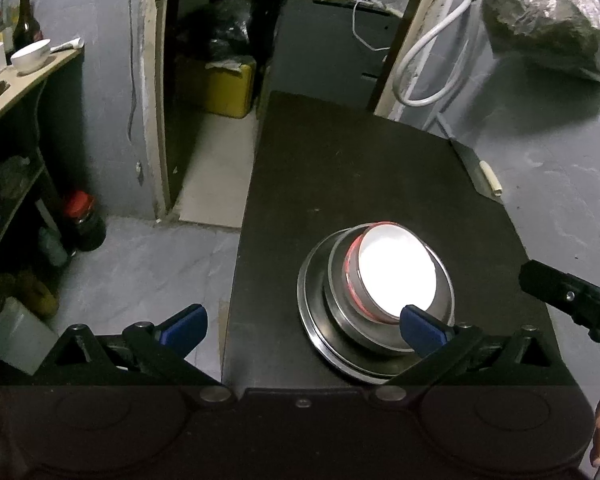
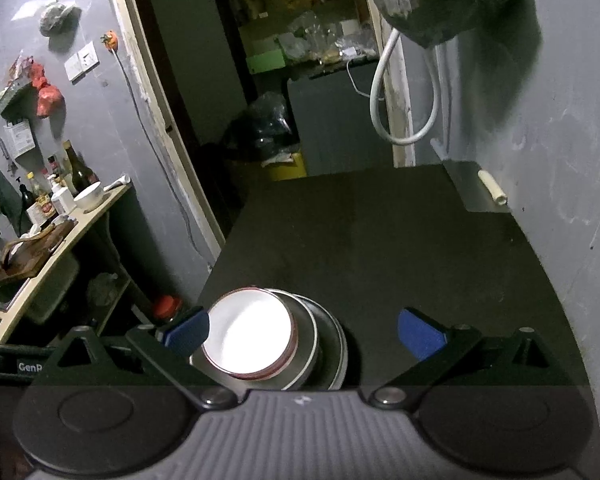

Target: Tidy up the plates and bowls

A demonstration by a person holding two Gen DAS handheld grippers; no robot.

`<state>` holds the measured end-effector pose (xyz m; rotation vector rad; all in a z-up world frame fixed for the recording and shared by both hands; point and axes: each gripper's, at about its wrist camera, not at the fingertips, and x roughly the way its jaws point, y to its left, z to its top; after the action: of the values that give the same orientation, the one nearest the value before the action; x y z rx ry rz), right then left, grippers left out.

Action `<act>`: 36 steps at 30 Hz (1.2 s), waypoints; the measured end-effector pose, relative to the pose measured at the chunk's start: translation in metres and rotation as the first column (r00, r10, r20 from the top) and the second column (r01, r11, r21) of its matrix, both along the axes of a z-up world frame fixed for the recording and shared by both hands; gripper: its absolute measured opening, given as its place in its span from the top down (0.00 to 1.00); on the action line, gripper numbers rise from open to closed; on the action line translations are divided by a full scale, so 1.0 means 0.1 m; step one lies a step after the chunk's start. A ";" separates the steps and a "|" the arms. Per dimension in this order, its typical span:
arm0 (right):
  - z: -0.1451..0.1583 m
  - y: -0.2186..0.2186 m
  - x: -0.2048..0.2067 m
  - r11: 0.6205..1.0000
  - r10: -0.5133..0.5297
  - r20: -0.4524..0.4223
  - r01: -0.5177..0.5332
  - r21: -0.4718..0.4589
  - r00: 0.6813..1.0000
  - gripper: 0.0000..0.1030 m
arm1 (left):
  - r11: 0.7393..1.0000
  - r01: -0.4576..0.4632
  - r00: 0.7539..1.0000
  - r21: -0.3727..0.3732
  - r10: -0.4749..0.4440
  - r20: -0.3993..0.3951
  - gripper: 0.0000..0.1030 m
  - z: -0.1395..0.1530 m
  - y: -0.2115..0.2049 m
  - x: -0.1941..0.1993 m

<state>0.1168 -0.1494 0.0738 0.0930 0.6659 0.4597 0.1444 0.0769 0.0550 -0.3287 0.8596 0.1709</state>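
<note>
Your left gripper [image 1: 302,326] has its blue fingers [image 1: 422,328] spread wide, with nothing between them. Your right gripper [image 2: 306,330] is also wide open and empty. No pad presses on anything.

Just beyond the fingers sits the stack [image 1: 376,300] on the black table [image 1: 360,168]: a white bowl with a red rim [image 1: 398,270] on top, nested in a steel bowl [image 1: 380,332], which rests on a steel plate [image 1: 312,300]. The white bowl looks tilted, leaning off centre toward the far side of the stack.

In the left wrist view the stack lies ahead and to the right, partly behind the right-hand finger. In the right wrist view the stack [image 2: 276,344] lies ahead and to the left, just beside the left-hand finger [image 2: 188,330]. So it sits between your two hands, close to both; neither is clearly nearer. The dishes are round, so no long axis matters.

The far half of the table is bare. Another white bowl [image 1: 30,55] stands on a side shelf [image 1: 28,76], well apart, to the left.

The stacking looks finished or nearly so.
</note>
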 end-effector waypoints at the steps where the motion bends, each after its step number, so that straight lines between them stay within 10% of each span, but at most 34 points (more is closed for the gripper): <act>1: 0.00 0.00 -0.02 1.000 -0.003 0.006 0.003 0.001 1.000 0.00 | 1.000 0.002 1.000 0.002 -0.002 0.008 0.01 0.01 0.00 -0.02; 36: 0.08 0.21 -0.82 0.983 -0.173 0.226 0.183 -0.028 0.959 0.00 | 0.996 -0.036 0.938 0.088 0.003 0.346 0.01 0.22 0.12 -0.73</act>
<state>0.0344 -0.1282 0.0817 0.0535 0.4431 0.2746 0.0717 0.0887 0.0768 -0.2699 0.4985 0.1650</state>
